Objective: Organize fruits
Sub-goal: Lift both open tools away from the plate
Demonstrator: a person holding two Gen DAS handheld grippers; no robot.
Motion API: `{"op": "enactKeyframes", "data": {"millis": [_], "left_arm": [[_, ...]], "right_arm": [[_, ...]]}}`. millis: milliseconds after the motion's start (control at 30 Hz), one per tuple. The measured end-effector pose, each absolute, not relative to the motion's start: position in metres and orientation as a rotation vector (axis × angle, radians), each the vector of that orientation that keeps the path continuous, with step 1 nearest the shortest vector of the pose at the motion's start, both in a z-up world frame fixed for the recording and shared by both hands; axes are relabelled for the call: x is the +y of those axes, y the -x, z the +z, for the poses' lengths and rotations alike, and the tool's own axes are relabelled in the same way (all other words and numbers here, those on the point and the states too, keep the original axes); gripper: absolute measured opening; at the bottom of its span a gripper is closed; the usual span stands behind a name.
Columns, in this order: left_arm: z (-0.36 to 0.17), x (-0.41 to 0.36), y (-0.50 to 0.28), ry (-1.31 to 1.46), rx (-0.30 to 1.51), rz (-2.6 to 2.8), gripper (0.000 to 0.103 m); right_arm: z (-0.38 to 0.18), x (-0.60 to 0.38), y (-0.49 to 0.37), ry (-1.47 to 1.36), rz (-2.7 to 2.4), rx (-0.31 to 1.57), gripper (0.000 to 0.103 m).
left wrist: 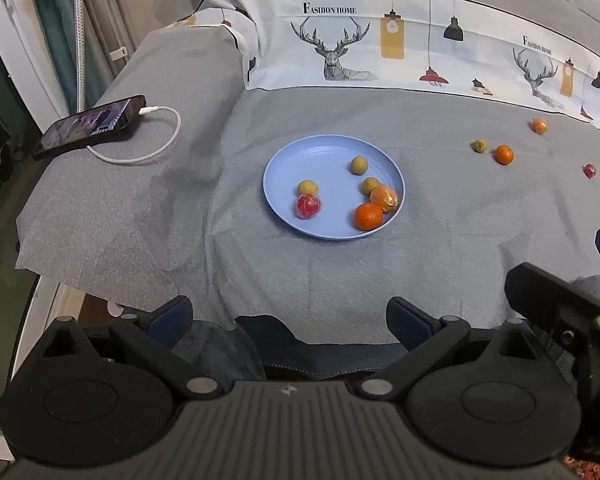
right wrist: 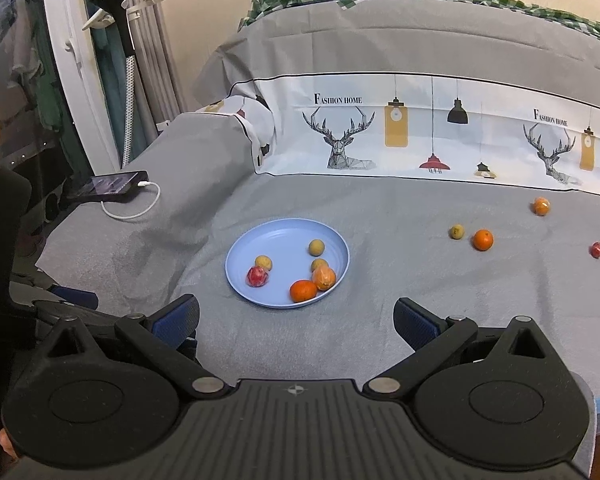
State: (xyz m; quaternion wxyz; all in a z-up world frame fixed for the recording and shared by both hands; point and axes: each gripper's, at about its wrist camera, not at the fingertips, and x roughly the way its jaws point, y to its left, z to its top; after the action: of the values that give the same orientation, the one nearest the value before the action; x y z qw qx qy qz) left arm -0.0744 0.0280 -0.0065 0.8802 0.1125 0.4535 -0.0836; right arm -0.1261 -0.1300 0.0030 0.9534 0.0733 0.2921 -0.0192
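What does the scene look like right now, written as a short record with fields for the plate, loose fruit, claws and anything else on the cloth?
plate: blue plate, on the grey cloth
in plate: six fruits, among them an orange and a wrapped red fruit
loose fruit: four, right of the plate, among them a loose orange
left claw: open, empty
right claw: open, empty
other: phone on a white cable, far left

A blue plate (left wrist: 284,160) on a grey cloth (left wrist: 440,248) holds six fruits. Four more lie apart at right. The left gripper (left wrist: 290,320) hangs open, empty.
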Motion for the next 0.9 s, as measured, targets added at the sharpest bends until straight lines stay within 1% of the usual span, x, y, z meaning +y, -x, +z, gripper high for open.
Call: {"op": "enactKeyframes", "data": {"millis": [367, 567, 900], "left_arm": [[-0.006, 0.028, 0.072, -0.235, 0.950, -0.177, 0.103], [-0.016, 0.020, 0.064, -0.267, 0.979, -0.169, 0.103], [-0.030, -0.009, 0.034, -0.297, 1.043, -0.175, 0.103]], "right_arm": [[0.001, -0.129, 0.123, -0.141, -0.047, 0.599, 0.102], [-0.002, -0.130, 0.122, -0.143, -0.038, 0.594, 0.102], [-0.013, -0.180, 0.114, -0.241, -0.117, 0.578, 0.102]]}}
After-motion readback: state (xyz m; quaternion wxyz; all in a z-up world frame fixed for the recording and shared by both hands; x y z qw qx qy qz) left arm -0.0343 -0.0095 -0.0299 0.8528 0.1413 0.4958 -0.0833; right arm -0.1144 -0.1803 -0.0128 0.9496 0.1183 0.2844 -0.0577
